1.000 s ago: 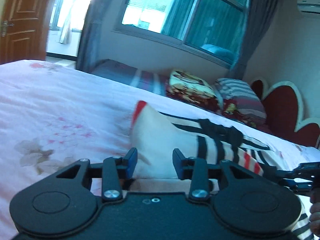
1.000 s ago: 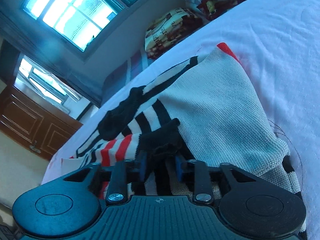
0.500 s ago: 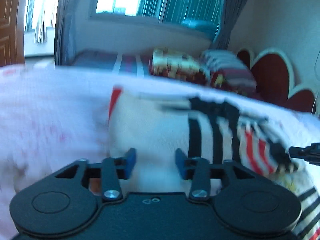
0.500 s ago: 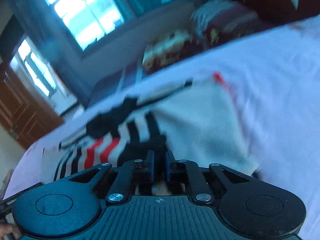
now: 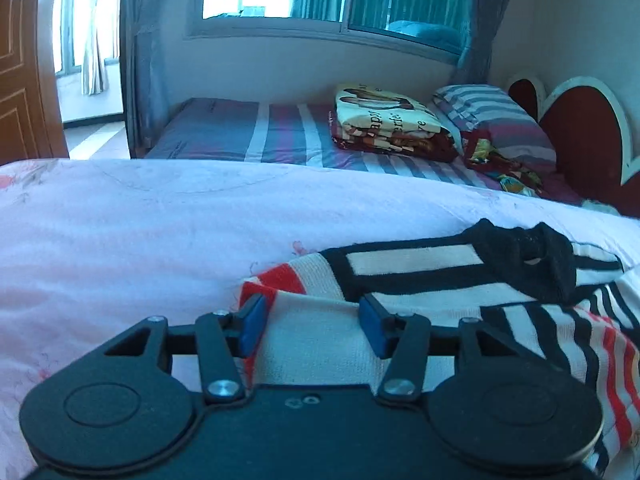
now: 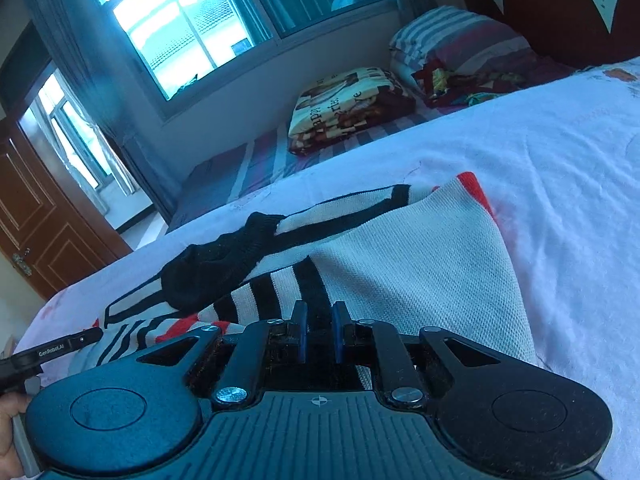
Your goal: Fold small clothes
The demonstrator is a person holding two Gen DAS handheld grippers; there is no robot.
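The pink bedsheet (image 5: 140, 240) lies bare to the left of the striped sweater (image 5: 420, 280) and beyond it to the bed's far edge, leaving open passage there. On the right, the sweater's bunched black collar (image 5: 532, 252) rises above the flat knit. Past the edge, 1 folded blanket (image 5: 384, 124) and 1 striped pillow (image 5: 492, 120) occupy the second bed.

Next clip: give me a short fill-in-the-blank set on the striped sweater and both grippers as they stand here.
1. The cream knit sweater with black and red stripes lies on a pale ____ floral bedsheet.
2. The right gripper has its blue pads nearly closed on a ____ stripe of the knit.
3. The left gripper has its jaws ____, cream knit between them.

Missing words: pink; black; opening
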